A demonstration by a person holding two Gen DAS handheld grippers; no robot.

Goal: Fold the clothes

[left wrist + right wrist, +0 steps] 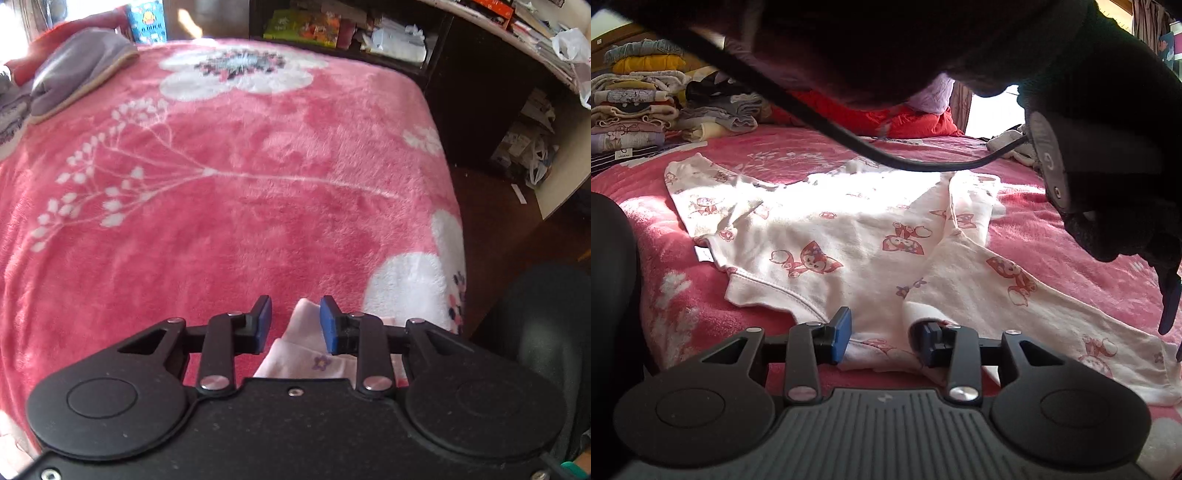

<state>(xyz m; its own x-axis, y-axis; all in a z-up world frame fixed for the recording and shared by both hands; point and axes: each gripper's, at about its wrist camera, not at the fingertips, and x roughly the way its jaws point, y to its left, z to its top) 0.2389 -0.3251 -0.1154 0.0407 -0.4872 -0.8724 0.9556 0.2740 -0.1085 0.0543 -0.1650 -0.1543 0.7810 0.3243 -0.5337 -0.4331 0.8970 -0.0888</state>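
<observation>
We judge the fold as barely under way: the white printed top lies spread on the pink blanket ahead of our right gripper, one sleeve drawn across the body toward us, the other sleeve out flat at the far left, and the hem not yet brought up. Off beyond the top to the left, a stack of folded clothes suggests earlier pieces are done. Our right gripper has its jaws parted, with the near edge of the top and the sleeve cuff lying between and just under the pads, loose, not pinched. Our left gripper is also parted; a white fold of the top rises between its pads, brushing the right one, and we read that as released, not gripped. Ahead of it lies only bare blanket.
</observation>
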